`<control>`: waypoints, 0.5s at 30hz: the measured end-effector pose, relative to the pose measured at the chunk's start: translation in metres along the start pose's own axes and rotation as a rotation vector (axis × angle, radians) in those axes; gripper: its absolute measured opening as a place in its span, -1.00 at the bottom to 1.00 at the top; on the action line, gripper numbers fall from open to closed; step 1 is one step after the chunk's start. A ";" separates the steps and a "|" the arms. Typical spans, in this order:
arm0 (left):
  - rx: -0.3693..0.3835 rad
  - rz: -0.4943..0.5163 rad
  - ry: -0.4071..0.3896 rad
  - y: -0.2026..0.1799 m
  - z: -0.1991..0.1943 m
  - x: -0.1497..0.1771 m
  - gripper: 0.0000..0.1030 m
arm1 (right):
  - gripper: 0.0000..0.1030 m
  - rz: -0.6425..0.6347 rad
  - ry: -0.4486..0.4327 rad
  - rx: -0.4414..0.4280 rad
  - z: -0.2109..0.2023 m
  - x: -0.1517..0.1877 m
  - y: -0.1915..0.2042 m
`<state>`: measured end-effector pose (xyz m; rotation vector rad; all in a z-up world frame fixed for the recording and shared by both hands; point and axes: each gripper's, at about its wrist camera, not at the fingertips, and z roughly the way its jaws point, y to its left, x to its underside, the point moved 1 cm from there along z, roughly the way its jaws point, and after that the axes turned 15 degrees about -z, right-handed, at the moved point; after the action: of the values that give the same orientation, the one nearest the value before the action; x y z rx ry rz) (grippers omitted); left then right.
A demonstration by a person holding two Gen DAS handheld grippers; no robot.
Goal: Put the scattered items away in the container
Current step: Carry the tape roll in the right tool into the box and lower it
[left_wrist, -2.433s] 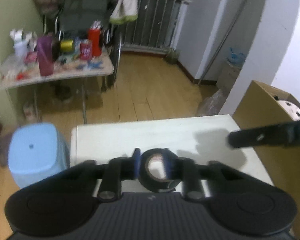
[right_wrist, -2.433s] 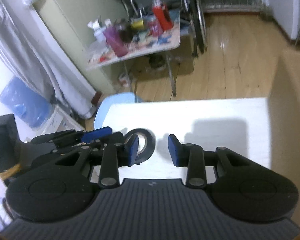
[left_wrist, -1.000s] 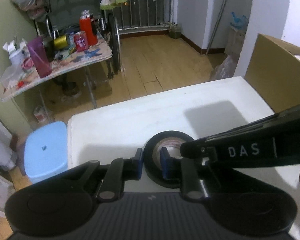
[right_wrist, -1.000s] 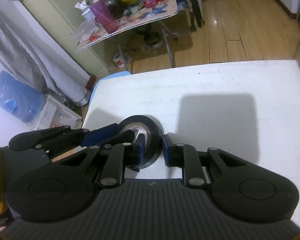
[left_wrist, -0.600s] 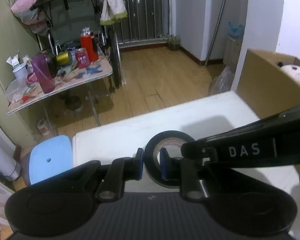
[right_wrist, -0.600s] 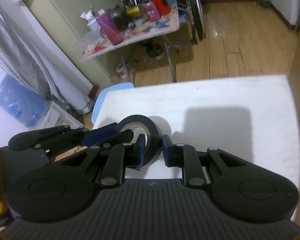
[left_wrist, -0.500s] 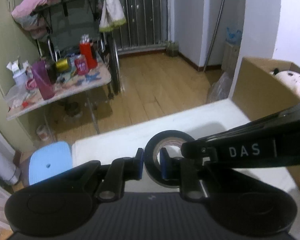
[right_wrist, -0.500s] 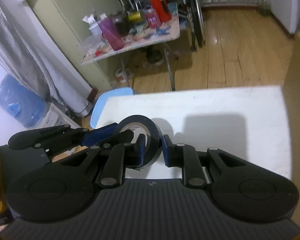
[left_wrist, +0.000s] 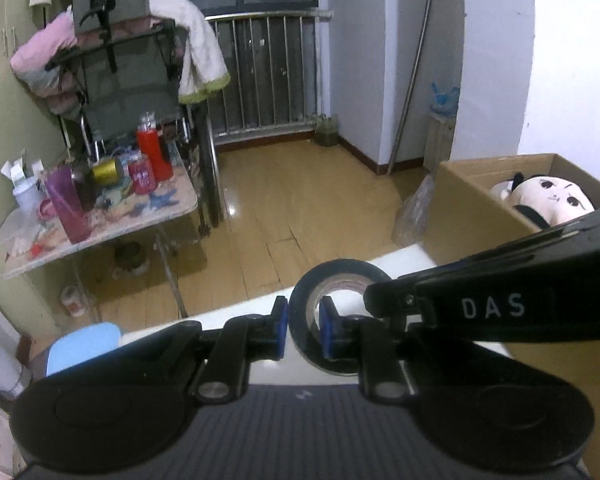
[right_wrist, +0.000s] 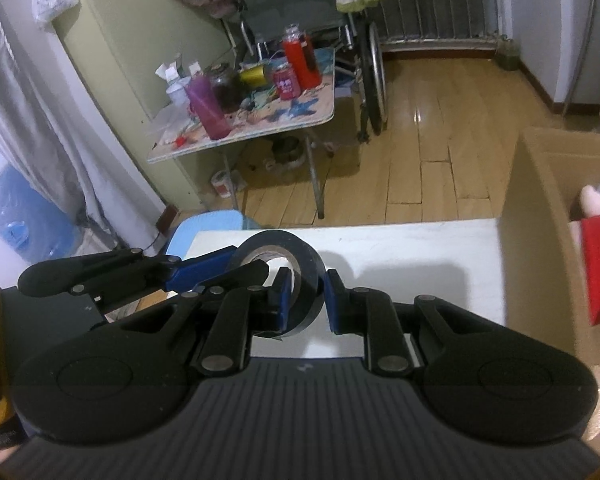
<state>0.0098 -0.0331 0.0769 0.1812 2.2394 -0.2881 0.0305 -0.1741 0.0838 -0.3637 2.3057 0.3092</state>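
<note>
Now tape roll (left_wrist: 336,280) higher above table (right_wrist: 420,248).

Lived-in home room: wooden plank floor (left_wrist: 300,200), cluttered folding table (left_wrist: 112,216) at left, wheelchair (left_wrist: 140,80) draped with laundry behind, barred window (left_wrist: 268,80) at top centre.

We see a glossy black tape roll (left_wrist: 337,280) above a smooth matt white desk (right_wrist: 412,248), a matt brown cardboard box (left_wrist: 472,216), and glossy wooden floorboards (left_wrist: 300,208).
</note>
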 end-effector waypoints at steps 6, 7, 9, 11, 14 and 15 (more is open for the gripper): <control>0.022 0.016 -0.042 -0.017 -0.012 -0.006 -0.66 | -0.66 -0.036 -0.044 0.038 -0.024 -0.002 -0.004; 0.024 0.021 -0.052 -0.021 -0.014 -0.006 -0.66 | -0.66 -0.040 -0.051 0.042 -0.029 -0.001 -0.005; 0.034 0.030 -0.064 -0.029 -0.017 -0.008 -0.66 | -0.66 -0.045 -0.062 0.055 -0.038 0.000 -0.008; 0.048 0.045 -0.067 -0.040 -0.019 -0.009 -0.66 | -0.66 -0.043 -0.072 0.070 -0.048 0.003 -0.014; 0.062 0.068 -0.089 -0.058 -0.024 -0.010 -0.66 | -0.66 -0.034 -0.090 0.089 -0.066 0.007 -0.024; 0.068 0.078 -0.100 -0.065 -0.026 -0.011 -0.66 | -0.66 -0.029 -0.099 0.095 -0.073 0.009 -0.028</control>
<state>-0.0179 -0.0892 0.1109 0.2842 2.1192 -0.3247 -0.0136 -0.2257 0.1234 -0.3266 2.2070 0.1977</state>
